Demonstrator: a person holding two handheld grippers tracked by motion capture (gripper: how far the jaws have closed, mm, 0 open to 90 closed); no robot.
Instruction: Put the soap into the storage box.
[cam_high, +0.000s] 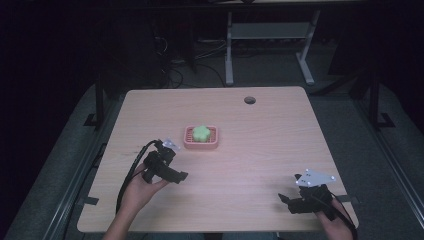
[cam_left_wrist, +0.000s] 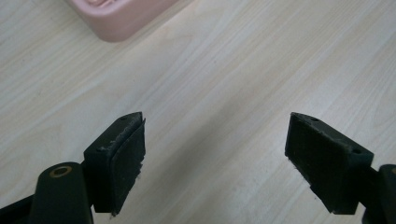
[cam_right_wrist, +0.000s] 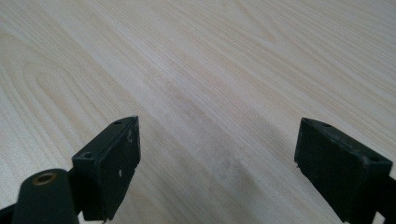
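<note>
the tabletop (cam_high: 260, 150) is pale wood with a fine streaked grain, light beige in both gripper views. near its centre sits a pink ridged tray (cam_high: 201, 143) holding a light green flower-shaped piece (cam_high: 201, 132). at about 8 o'clock the left gripper (cam_high: 177, 176) is black; at about 4 o'clock the right gripper (cam_high: 286, 200) is black with a pale grey plate on top. both sets of jaws are matte black.

Pale wood-grain table (cam_high: 260, 150), round cable hole (cam_high: 249, 100) near far edge, pink tray (cam_high: 201, 144) mid-table
</note>
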